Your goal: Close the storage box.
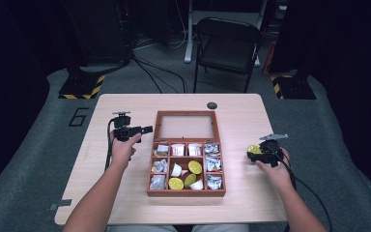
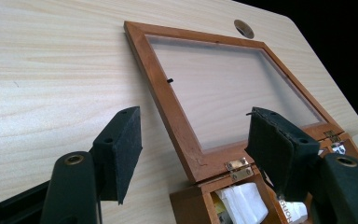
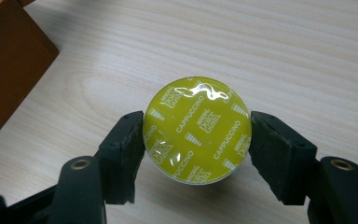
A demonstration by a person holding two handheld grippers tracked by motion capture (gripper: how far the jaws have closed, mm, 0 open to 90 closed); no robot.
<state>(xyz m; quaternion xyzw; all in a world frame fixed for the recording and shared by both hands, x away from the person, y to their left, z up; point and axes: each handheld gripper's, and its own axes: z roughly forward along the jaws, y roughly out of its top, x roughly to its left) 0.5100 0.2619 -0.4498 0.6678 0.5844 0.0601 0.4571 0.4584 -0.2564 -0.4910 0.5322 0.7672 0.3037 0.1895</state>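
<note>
A yellow-green Cappuccino capsule (image 3: 196, 116) lies lid-up between the pads of my right gripper (image 3: 196, 133), low over the bare tabletop; both pads touch its rim. In the high view that capsule (image 1: 254, 148) and the right gripper (image 1: 251, 153) are to the right of the wooden box (image 1: 186, 192). My left gripper (image 2: 193, 149) stands open with nothing between its pads, pointing at the box's glass-paned lid (image 2: 168, 100), which lies folded back flat. From above, the left gripper (image 1: 147, 129) hovers just left of that lid (image 1: 186, 114).
The box's compartments hold several silver packets (image 1: 158, 166), white pods (image 1: 176, 169) and more yellow-green capsules (image 1: 194, 167). A round cable hole (image 1: 212, 105) is in the table behind the lid. A folding chair (image 1: 227, 43) stands beyond the table's far edge.
</note>
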